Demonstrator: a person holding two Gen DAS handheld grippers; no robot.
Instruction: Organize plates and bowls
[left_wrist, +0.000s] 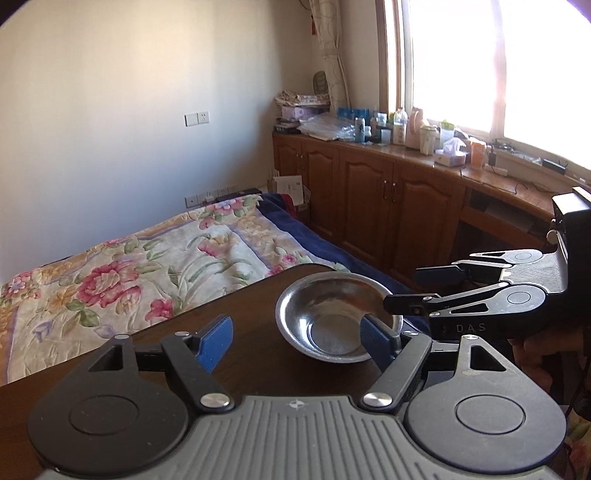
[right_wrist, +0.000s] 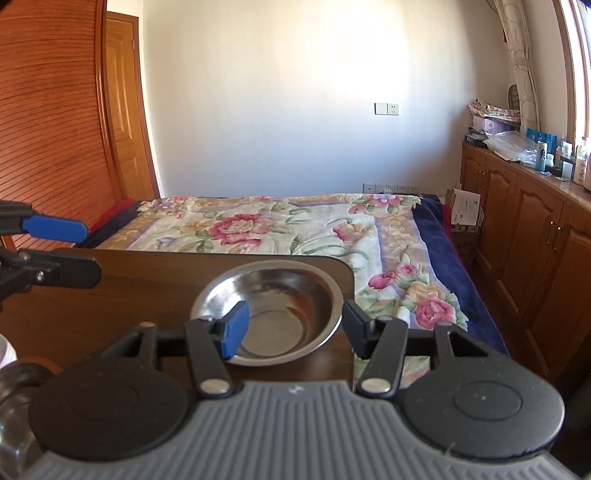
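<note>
Basically early stage: one steel bowl (right_wrist: 266, 314) sits loose at the far right corner of the table (right_wrist: 147, 295), nothing held.
Left gripper (left_wrist: 297, 338) and right gripper (right_wrist: 295, 325) both spread wide, flanking the bowl; no plates visible, stacking remains.

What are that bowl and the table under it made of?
The bowl looks like polished steel: silvery, with mirror-like reflections inside. The table appears to be dark wood or wood-look laminate: brown grain and a smooth, slightly glossy top. Which one, I can't tell.
</note>
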